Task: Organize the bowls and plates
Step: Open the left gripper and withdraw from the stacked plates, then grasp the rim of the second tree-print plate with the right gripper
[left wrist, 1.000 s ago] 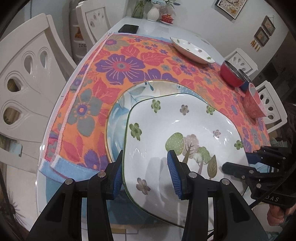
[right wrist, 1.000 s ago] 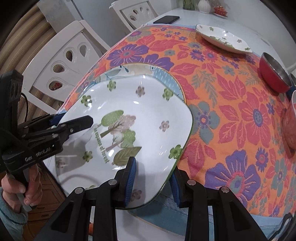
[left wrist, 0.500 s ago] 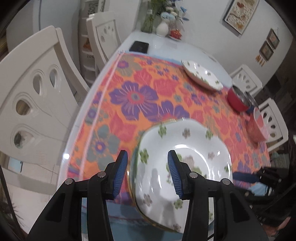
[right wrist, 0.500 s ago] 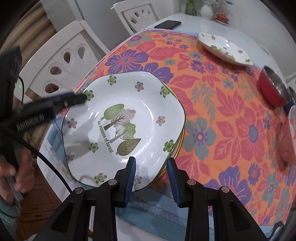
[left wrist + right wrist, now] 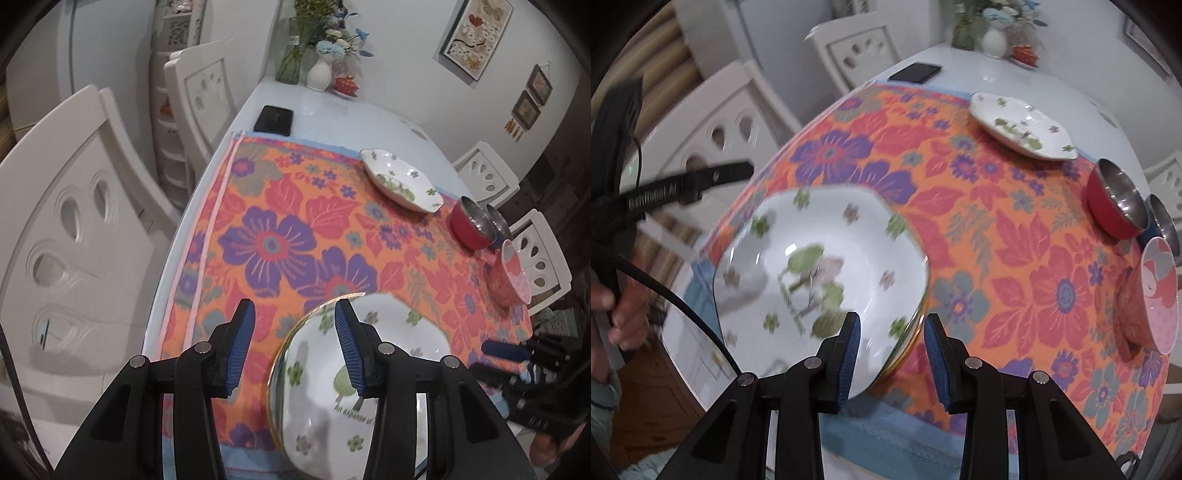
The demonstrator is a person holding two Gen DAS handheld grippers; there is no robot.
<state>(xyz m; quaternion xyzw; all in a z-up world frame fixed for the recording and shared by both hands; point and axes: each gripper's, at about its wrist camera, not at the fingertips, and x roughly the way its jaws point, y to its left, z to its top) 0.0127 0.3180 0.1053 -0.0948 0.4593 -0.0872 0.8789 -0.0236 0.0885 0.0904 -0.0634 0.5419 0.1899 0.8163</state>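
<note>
Stacking looks partly done: the square plate [image 5: 820,269] sits on another plate at the desk's [image 5: 332,122] near edge. Left hand-held gripper [image 5: 295,347] and right hand-held gripper [image 5: 892,350] hover empty, narrowly parted. A second square plate [image 5: 400,179] and three bowls [image 5: 469,225] remain apart.

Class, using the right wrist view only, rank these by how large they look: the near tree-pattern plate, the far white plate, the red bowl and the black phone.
1. Near tree-pattern plate, though nearness enlarges it.
2. Far white plate.
3. Red bowl.
4. Black phone.
</note>
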